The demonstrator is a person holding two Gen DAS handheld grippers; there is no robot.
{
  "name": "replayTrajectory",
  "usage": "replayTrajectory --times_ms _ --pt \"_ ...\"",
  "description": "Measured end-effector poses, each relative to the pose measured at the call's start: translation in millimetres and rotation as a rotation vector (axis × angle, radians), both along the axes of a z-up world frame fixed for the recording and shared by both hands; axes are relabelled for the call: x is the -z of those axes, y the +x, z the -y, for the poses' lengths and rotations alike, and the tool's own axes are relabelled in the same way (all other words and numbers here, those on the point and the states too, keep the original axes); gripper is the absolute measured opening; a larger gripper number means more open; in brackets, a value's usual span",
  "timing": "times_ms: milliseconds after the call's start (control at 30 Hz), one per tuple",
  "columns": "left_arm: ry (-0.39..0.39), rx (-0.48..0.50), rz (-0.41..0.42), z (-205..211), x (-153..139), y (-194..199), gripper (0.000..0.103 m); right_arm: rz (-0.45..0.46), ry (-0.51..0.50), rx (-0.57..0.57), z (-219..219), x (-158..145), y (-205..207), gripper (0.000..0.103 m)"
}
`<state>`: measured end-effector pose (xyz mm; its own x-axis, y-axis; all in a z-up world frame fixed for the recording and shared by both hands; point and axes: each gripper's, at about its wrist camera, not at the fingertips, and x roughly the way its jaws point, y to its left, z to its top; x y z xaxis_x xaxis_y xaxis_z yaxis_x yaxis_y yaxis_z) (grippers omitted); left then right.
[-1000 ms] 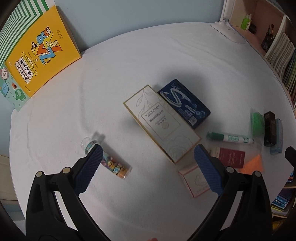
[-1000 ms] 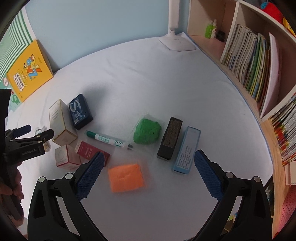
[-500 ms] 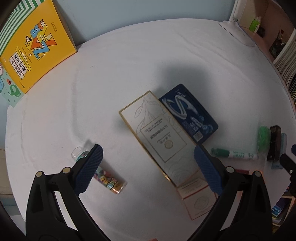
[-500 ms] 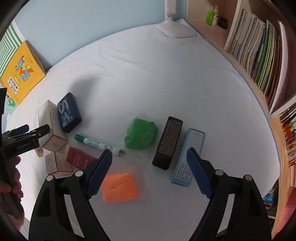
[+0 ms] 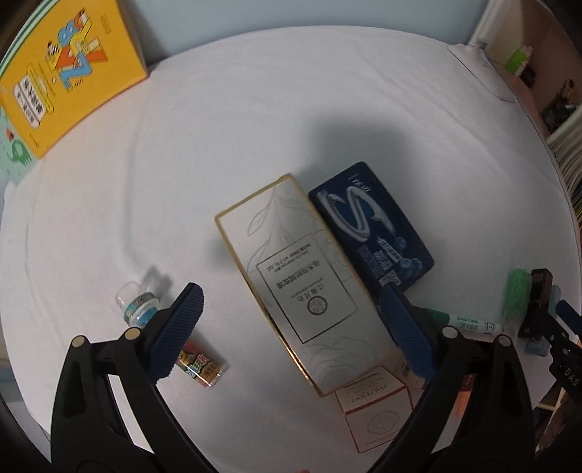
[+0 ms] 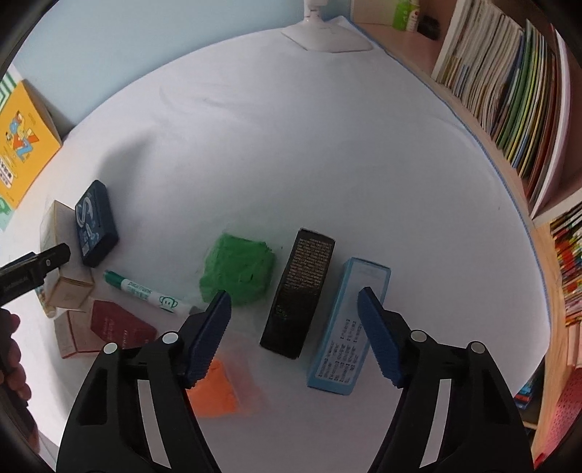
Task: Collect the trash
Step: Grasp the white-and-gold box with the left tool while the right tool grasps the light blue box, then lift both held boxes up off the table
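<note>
My left gripper [image 5: 291, 327] is open above a white gold-edged box [image 5: 302, 280]; its fingers straddle the box's near half. A dark blue box [image 5: 371, 225] lies beside it, a small white-and-red box [image 5: 374, 411] below it. A small clear bottle [image 5: 140, 303] and a colourful tube [image 5: 198, 365] lie at the left. My right gripper [image 6: 294, 334] is open over a black box [image 6: 302, 291], between a green crumpled wad [image 6: 238, 267] and a light blue box [image 6: 349, 324]. An orange packet [image 6: 222, 385] and a green marker [image 6: 145, 293] lie left of it.
A yellow book [image 5: 65, 76] leans on the wall at the back left. A white lamp base [image 6: 327, 34] stands at the back. Bookshelves [image 6: 509, 91] line the right side. A red-and-white box [image 6: 102, 327] lies near the left gripper [image 6: 32, 273].
Both grippers have come lower and closer to the table. The left one moved over the white gold-edged box; the right one moved forward over the black box and narrowed a little.
</note>
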<state>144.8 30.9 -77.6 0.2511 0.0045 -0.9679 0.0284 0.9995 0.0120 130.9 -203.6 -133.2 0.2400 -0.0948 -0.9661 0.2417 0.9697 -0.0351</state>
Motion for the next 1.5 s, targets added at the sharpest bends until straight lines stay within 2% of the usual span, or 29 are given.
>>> replayTrajectory --times_ms 100,200,267,333,367,467,500,600,633,667,733,800,833,867,900,1000,1033,1067,1267,1300,1333,1367,1400,1433,1467,1500 --pt "-0.022 -0.022 -0.009 -7.8 2.1 1.0 0.086 -0.001 -0.038 -0.019 -2.3 0.3 0.7 0.063" --pt "-0.031 -0.025 -0.028 -13.1 9.2 3.3 0.075 -0.01 -0.076 -0.041 -7.9 1.7 1.6 0.062" --pt "-0.041 -0.019 -0.05 -15.1 14.8 1.7 0.06 -0.013 -0.125 -0.065 -14.0 2.1 1.6 0.055" --pt "-0.045 -0.011 -0.061 -16.1 18.4 -0.1 0.049 -0.004 -0.149 -0.057 -14.8 0.1 -0.2 0.034" --pt "-0.039 -0.003 -0.065 -16.0 20.2 -0.9 0.048 0.001 -0.139 -0.045 -12.0 -0.2 -0.3 0.033" --pt "-0.027 0.013 -0.054 -16.7 21.3 -3.8 0.047 0.001 -0.115 -0.034 -6.8 -2.1 -1.6 0.033" --pt "-0.025 0.016 -0.052 -16.9 21.4 -4.8 0.047 -0.001 -0.108 -0.042 -6.3 -2.3 -1.1 0.036" --pt "-0.023 0.029 -0.049 -18.6 22.0 -4.5 0.048 0.007 -0.079 0.009 1.7 -2.5 -5.5 0.057" --pt "-0.014 0.034 -0.047 -17.7 21.9 -5.7 0.05 0.014 -0.073 0.027 5.2 -2.2 -7.8 0.056" --pt "0.013 0.037 -0.041 -14.7 21.3 -10.0 0.058 0.018 -0.077 0.035 7.5 -1.7 -8.7 0.058" --pt "0.047 0.044 -0.025 -11.3 20.9 -14.6 0.069 0.019 -0.08 0.038 9.8 -0.9 -10.0 0.062" --pt "0.055 0.054 -0.019 -8.6 21.7 -15.9 0.069 0.021 -0.076 0.026 7.9 -0.3 -8.1 0.06" --pt "0.036 0.054 -0.024 -8.3 22.0 -16.8 0.068 0.019 -0.081 0.015 5.9 0.2 -6.6 0.056" --pt "0.014 0.046 -0.032 -6.0 23.7 -19.4 0.052 0.016 -0.101 0.008 3.8 0.5 -4.8 0.051" --pt "-0.002 0.046 -0.04 -4.9 25.3 -18.6 0.048 0.018 -0.126 0.005 1.7 -0.3 -4.0 0.04" --pt "0.007 0.067 -0.032 -5.9 26.5 -19.9 0.047 0.014 -0.133 -0.009 -0.8 -0.6 0.6 0.03" --pt "0.01 0.075 -0.03 -6.5 28.1 -20.1 0.047 0.014 -0.135 -0.028 -3.9 -0.6 2.7 0.013" --pt "0.012 0.084 -0.028 -7.4 27.0 -23.6 0.047 0.003 -0.11 -0.036 -5.0 0.9 4.3 0.002" --pt "-0.018 0.089 -0.02 -17.5 20.7 -36.1 0.047 0.04 0.021 0.024 5.1 -3.6 -0.6 0.001" --pt "-0.024 0.093 -0.019 -18.2 20.1 -38.2 0.047 0.047 0.02 0.036 8.0 -6.0 -3.4 0.002" --pt "-0.035 0.1 -0.022 -20.8 19.4 -37.2 0.047 0.059 0.026 0.051 12.2 -9.0 -7.6 0.007" --pt "-0.034 0.108 -0.032 -20.6 21.2 -38.3 0.047 0.068 0.029 0.063 15.4 -11.0 -11.9 0.018" --pt "-0.027 0.108 -0.034 -26.2 18.2 -31.9 0.048 0.078 0.028 0.076 19.5 -14.6 -16.5 0.055" --pt "-0.013 0.108 -0.031 -26.7 19.0 -32.4 0.05 0.108 0.014 0.081 22.9 -20.2 -21.2 0.08" --pt "0.001 0.105 -0.031 -27.3 19.7 -30.8 0.067 0.146 -0.018 0.082 24.2 -27.6 -27.8 0.084" --pt "0.01 0.099 -0.024 -28.1 18.8 -31.2 0.076 0.152 -0.033 0.082 23.5 -29.8 -30.2 0.084"
